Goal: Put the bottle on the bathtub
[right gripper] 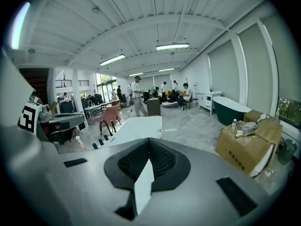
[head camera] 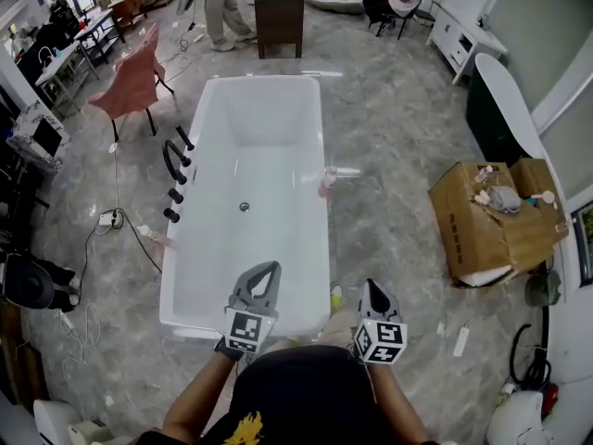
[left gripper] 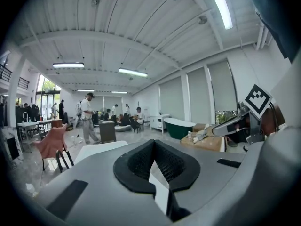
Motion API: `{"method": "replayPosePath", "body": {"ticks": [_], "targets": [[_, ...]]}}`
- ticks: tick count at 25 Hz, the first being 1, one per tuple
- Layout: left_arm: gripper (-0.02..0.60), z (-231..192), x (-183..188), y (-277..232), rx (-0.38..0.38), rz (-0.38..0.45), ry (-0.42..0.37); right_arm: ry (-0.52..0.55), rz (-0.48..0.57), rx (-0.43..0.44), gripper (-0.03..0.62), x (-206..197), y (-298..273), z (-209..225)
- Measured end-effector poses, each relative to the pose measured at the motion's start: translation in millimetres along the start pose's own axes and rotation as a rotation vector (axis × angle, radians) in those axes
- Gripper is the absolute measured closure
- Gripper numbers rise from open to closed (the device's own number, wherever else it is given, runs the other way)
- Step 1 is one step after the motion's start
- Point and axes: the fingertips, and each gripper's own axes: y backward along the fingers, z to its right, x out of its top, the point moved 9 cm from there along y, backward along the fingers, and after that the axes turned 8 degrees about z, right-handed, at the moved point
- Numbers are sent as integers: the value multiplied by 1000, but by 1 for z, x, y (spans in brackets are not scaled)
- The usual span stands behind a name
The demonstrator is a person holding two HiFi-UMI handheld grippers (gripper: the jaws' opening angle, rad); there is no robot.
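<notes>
A small pinkish bottle (head camera: 328, 181) stands on the right rim of the white bathtub (head camera: 211, 119); it appears tiny on the same rim (right gripper: 160, 132) in the right gripper view. Both grippers hang close to my body at the tub's near end, far from the bottle. My left gripper (head camera: 271, 268) sits over the tub's near right corner, jaws shut and empty (left gripper: 154, 143). My right gripper (head camera: 372, 286) is just right of the tub over the floor, also shut with nothing in it (right gripper: 149, 141). Another small bottle (right gripper: 233, 124) stands on a cardboard box.
A cardboard box (head camera: 491, 225) with small items on top sits right of the tub. Black taps (head camera: 174, 170) line the tub's left side. A small yellowish object (head camera: 335, 297) lies on the floor by the near right corner. A pink chair (head camera: 130, 83), a dark cabinet (head camera: 279, 17) and people stand beyond.
</notes>
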Motion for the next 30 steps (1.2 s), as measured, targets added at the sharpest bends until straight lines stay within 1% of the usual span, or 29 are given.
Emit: {"method": "replayPosePath", "body": {"ticks": [3, 9, 16, 20, 22, 25, 27, 30], "targets": [[565, -2, 8, 4, 9, 18, -15, 9, 28, 2, 592, 6, 3, -2], [565, 2, 13, 14, 20, 35, -16, 46, 40, 52, 592, 11, 4, -16], [565, 1, 5, 27, 29, 23, -18, 63, 33, 86, 592, 6, -2, -29], [565, -3, 1, 31, 31, -6, -19, 70, 20, 102, 592, 8, -5, -34], [565, -4, -1, 31, 37, -8, -3, 71, 11, 100, 592, 5, -7, -33], [565, -6, -5, 29, 45, -6, 45, 68, -8, 93, 592, 3, -13, -36], [565, -4, -6, 28, 46, -6, 49, 83, -3, 106, 592, 5, -12, -42], [565, -8, -11, 23, 40, 6, 40, 136, 7, 135, 592, 5, -13, -56]]}}
